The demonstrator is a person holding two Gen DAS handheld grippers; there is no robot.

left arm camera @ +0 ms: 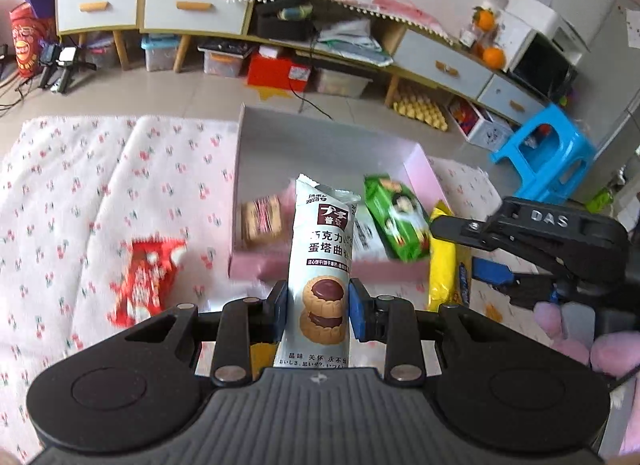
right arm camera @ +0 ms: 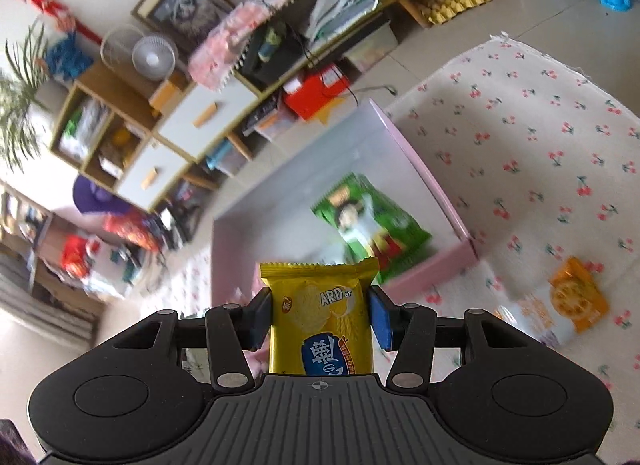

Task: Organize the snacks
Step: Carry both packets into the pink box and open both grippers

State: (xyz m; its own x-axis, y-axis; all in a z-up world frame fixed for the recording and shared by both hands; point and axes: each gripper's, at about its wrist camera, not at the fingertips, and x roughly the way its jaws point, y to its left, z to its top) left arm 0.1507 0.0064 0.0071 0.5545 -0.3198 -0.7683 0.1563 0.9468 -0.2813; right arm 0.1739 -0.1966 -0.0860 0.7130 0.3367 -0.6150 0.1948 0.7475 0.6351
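My left gripper (left arm camera: pixel 318 305) is shut on a tall white cookie packet (left arm camera: pixel 322 265) with chocolate tart pictures, held upright in front of the pink box (left arm camera: pixel 320 269). Inside the box lie a green snack bag (left arm camera: pixel 396 221) and a small wafer pack (left arm camera: pixel 262 221). My right gripper (right arm camera: pixel 318 315) is shut on a yellow chip packet (right arm camera: pixel 320 317); in the left wrist view that gripper (left arm camera: pixel 460 261) and its yellow packet (left arm camera: pixel 442 265) show at the box's right corner. The right wrist view shows the same pink box (right arm camera: pixel 428 269) tilted, with the green bag (right arm camera: pixel 372 225) inside.
A red snack packet (left arm camera: pixel 146 277) lies on the cherry-print cloth (left arm camera: pixel 80 185) left of the box. An orange and white cracker pack (right arm camera: pixel 560 305) lies on the cloth right of the box. Low cabinets (left arm camera: pixel 192 13) and a blue stool (left arm camera: pixel 548 153) stand beyond.
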